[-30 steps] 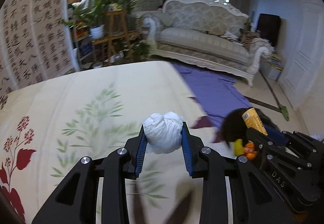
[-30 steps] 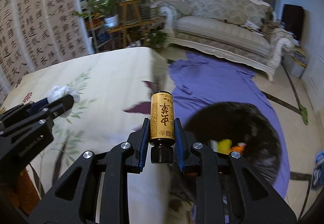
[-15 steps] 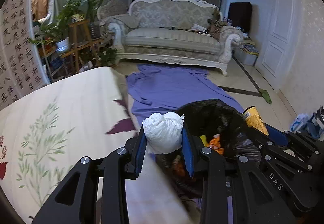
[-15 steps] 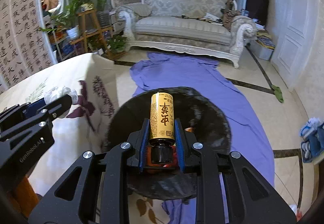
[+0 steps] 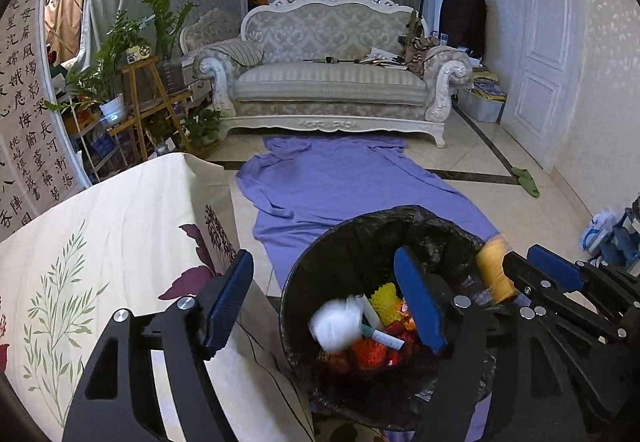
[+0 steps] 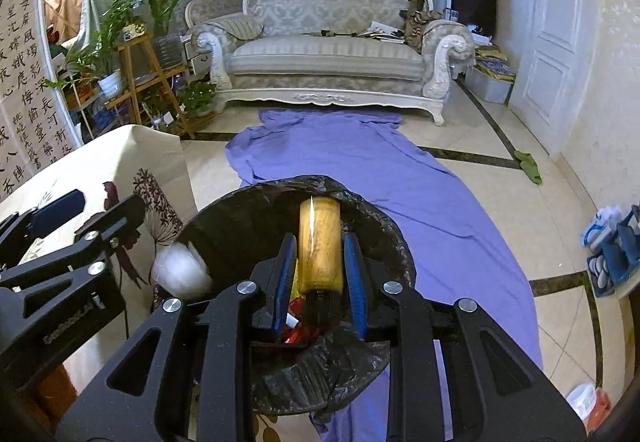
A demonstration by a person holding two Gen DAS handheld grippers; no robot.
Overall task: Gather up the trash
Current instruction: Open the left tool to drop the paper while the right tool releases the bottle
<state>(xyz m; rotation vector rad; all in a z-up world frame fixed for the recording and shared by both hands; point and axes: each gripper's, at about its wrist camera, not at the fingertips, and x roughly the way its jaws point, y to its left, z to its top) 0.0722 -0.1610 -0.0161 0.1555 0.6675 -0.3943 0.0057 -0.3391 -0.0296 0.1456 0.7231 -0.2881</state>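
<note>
A black-lined trash bin (image 5: 360, 218) stands on the floor beside the table, with colourful trash inside. My left gripper (image 5: 322, 258) hangs over it, its jaws opening, and nothing is between its pads. The white crumpled wad (image 5: 334, 326) is blurred and dropping into the bin, also visible as the white wad (image 6: 180, 270) in the right wrist view. My right gripper (image 6: 320, 238) is shut on a yellow bottle (image 6: 320, 246), cap toward me, above the bin's rim (image 6: 240, 194). In the left wrist view the bottle (image 5: 494, 270) shows at the bin's right edge.
The table with a floral cloth (image 5: 100, 222) is to the left of the bin. A purple sheet (image 5: 340, 182) lies on the tiled floor toward an ornate sofa (image 5: 328, 82). A wooden plant stand (image 5: 148, 94) is at the left and a white door (image 5: 548, 62) at the right.
Both grippers moved right from over the table to over the bin. The left jaws spread and let go of the white wad, which is falling. The right still grips the bottle.
</note>
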